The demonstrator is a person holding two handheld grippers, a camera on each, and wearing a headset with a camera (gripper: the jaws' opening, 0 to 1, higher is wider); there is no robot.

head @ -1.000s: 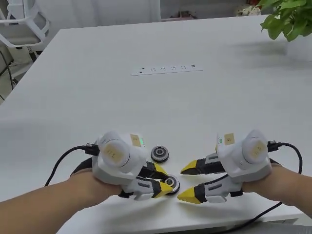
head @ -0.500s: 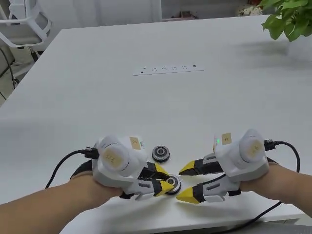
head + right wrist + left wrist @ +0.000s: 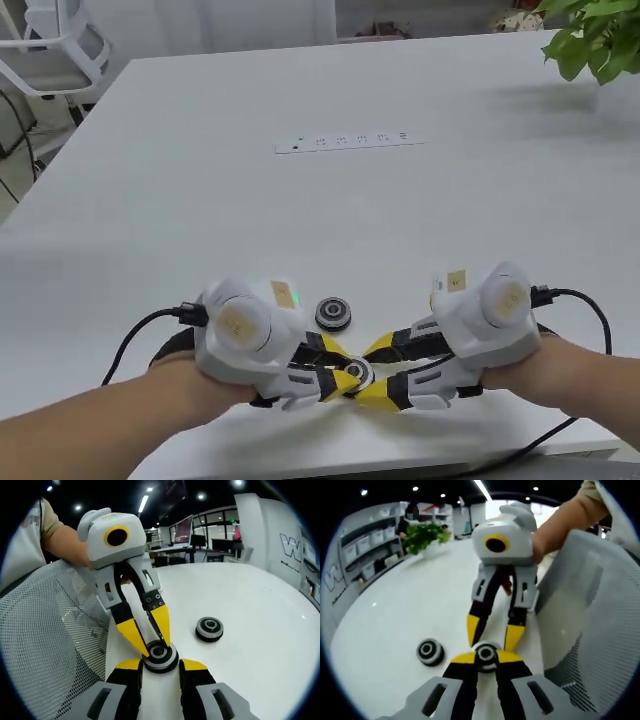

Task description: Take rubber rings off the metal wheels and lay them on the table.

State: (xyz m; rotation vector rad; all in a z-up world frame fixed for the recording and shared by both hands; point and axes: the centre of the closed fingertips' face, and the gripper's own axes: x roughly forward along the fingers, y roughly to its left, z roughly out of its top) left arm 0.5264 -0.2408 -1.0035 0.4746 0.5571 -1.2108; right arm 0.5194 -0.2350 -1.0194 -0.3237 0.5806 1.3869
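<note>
The left claw (image 3: 338,370) is clamped on a wheel (image 3: 357,374) held low over the surface (image 3: 300,220) near its front edge. A second wheel (image 3: 333,312) lies just beyond. From the right, the right claw (image 3: 376,372) straddles the held wheel, its jaws partly open and holding nothing. Done well, the left keeps a firm, steady hold on the metal. The right should pinch only the dark rubber ring (image 3: 160,668) at the rim, roll it off sideways rather than yank, then set it on bare surface.
</note>
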